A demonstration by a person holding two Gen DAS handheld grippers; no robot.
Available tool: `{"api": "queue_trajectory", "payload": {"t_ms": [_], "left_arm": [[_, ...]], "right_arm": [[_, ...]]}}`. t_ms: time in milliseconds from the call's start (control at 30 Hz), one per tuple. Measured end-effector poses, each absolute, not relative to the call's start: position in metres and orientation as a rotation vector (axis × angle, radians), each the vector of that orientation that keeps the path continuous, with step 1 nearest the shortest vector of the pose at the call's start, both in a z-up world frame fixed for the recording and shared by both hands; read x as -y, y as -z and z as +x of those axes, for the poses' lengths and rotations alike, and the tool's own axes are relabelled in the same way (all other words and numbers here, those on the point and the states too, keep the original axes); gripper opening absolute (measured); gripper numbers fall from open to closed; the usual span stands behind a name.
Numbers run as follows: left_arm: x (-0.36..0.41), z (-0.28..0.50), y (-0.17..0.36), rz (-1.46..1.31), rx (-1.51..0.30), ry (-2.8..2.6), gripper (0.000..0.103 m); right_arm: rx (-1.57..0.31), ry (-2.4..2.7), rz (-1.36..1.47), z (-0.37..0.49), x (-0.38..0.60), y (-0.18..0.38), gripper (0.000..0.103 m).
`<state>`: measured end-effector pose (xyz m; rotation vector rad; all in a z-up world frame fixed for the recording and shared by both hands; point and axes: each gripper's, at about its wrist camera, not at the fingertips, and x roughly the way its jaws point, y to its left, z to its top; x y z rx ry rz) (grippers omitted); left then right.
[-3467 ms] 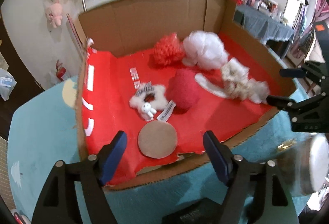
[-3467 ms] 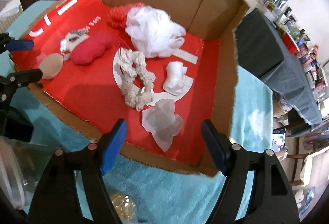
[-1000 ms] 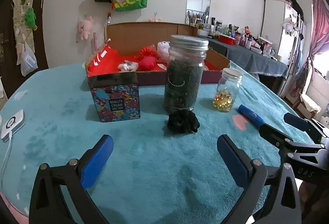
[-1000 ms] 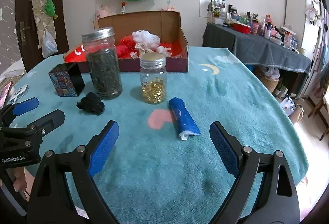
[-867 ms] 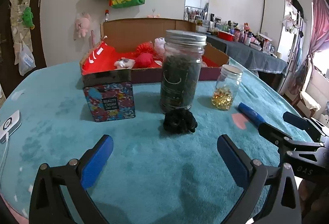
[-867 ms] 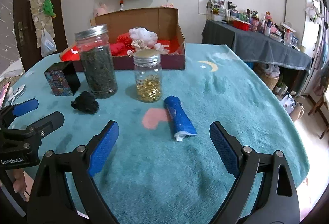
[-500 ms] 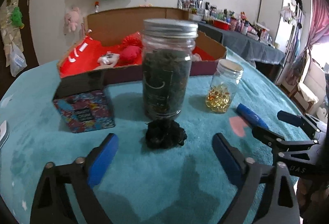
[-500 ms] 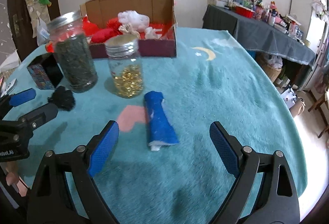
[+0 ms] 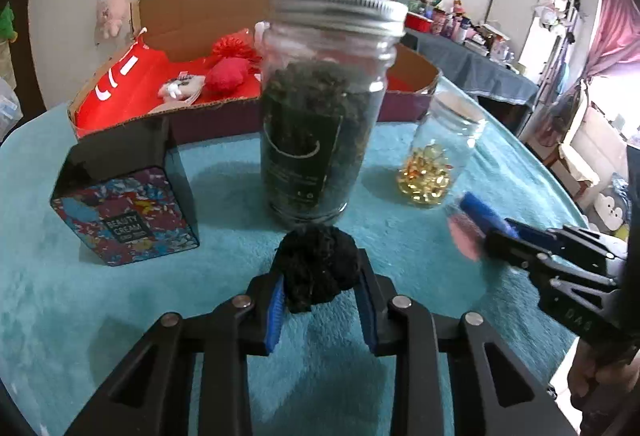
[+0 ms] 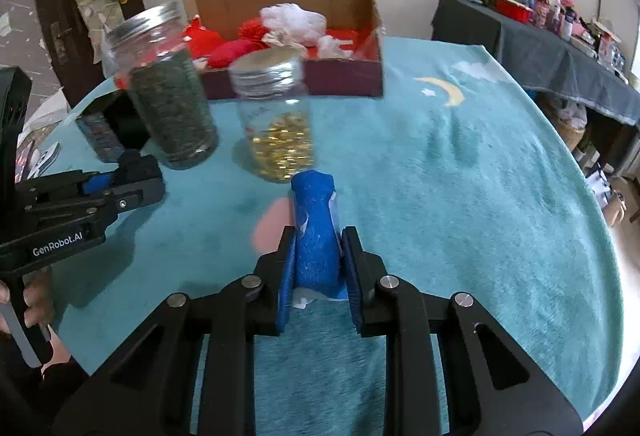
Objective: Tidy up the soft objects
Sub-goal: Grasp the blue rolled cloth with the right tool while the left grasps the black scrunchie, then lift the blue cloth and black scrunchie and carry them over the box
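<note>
My left gripper [image 9: 320, 276] is shut on a black fuzzy scrunchie [image 9: 318, 262] on the teal tablecloth, just in front of the tall jar. My right gripper [image 10: 318, 256] is shut on a rolled blue cloth [image 10: 316, 232] lying on the cloth in front of the small jar. The cardboard box with red lining [image 9: 120, 76] stands at the back and holds several soft things: a red pouf [image 9: 234, 44], a red pad [image 9: 226, 74], a white mesh pouf [image 10: 294, 18]. The box also shows in the right wrist view [image 10: 340, 76].
A tall jar of dark leaves [image 9: 320, 116], [image 10: 168, 100] and a small jar of gold capsules [image 9: 436, 160], [image 10: 278, 120] stand between the grippers and the box. A black "Beauty Cream" tin [image 9: 124, 196] is at the left. The table edge curves down at the right.
Both grippers moved forward and down from above the box to the table's front. The left closed on the black scrunchie, the right closed on the blue roll.
</note>
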<state>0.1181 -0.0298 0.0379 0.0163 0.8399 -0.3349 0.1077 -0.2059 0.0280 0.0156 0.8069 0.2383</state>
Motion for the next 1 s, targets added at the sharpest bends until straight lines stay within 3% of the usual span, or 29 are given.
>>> {"api": "queue_trajectory", "payload": {"t_ms": [1000], "left_arm": [[0.006,0.109,-0.053,0.040,-0.831,0.421,0.032]], "right_arm": [[-0.785,-0.408,0.054,0.110,0.151,-0.051,0.021]]}}
